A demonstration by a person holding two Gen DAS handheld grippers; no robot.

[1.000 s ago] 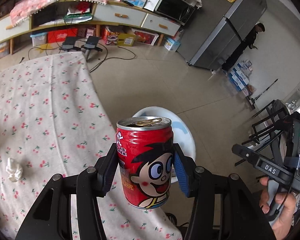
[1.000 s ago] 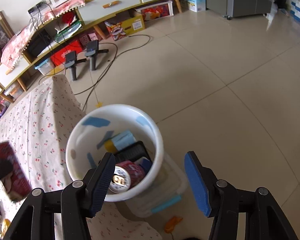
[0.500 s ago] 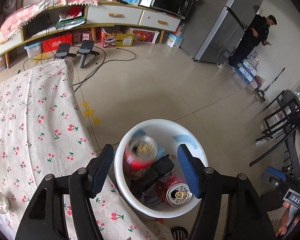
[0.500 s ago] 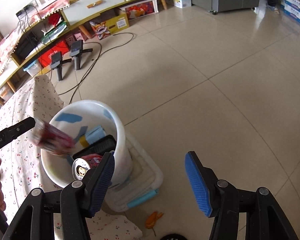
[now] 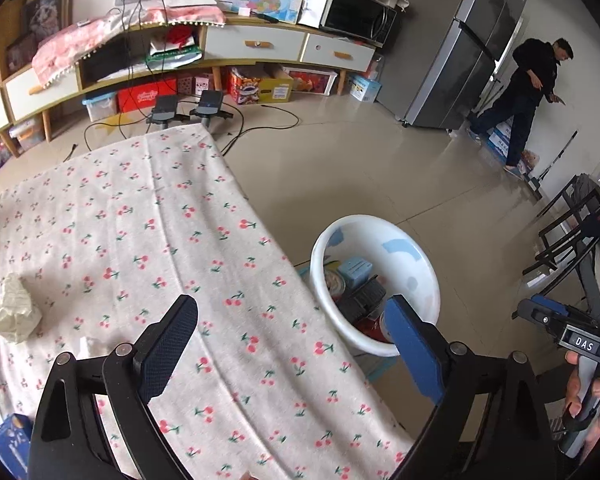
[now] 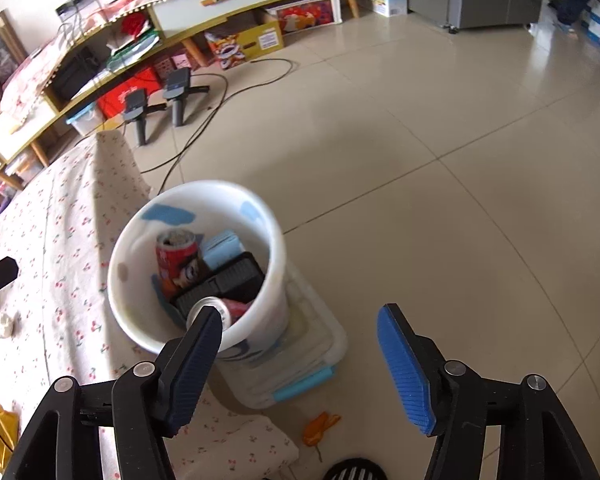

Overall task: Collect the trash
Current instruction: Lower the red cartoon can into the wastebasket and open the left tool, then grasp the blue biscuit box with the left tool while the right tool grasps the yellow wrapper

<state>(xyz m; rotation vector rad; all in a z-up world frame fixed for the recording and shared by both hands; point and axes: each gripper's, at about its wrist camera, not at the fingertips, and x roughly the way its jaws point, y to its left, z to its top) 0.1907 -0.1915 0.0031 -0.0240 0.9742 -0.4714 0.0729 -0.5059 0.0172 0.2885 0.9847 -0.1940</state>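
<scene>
My left gripper (image 5: 290, 304) hangs over the cherry-print tablecloth (image 5: 160, 216) near its right edge; its jaws are opening wide with nothing between them. Right of it on the floor stands the white bin (image 5: 416, 256). In the right wrist view the red cartoon can (image 6: 178, 258) stands upright inside the bin (image 6: 268, 216), beside a blue box, a black item and a second can (image 6: 216, 308) lying down. My right gripper (image 6: 300, 313) hovers at the bin's near right side, jaws opening, holding nothing. A crumpled paper ball (image 5: 14, 310) lies on the cloth at the left.
The bin sits on a clear plastic box (image 6: 312, 344). An orange scrap (image 6: 320, 426) lies on the floor. Two tripod devices (image 6: 156, 96) and cables lie past the table. A person (image 5: 532, 92) stands by the fridge; dark chairs (image 5: 568, 232) stand at right.
The left gripper let go of the red can, which dropped into the bin; it then swung left over the table with its jaws spread wider. The right jaws widened slightly.
</scene>
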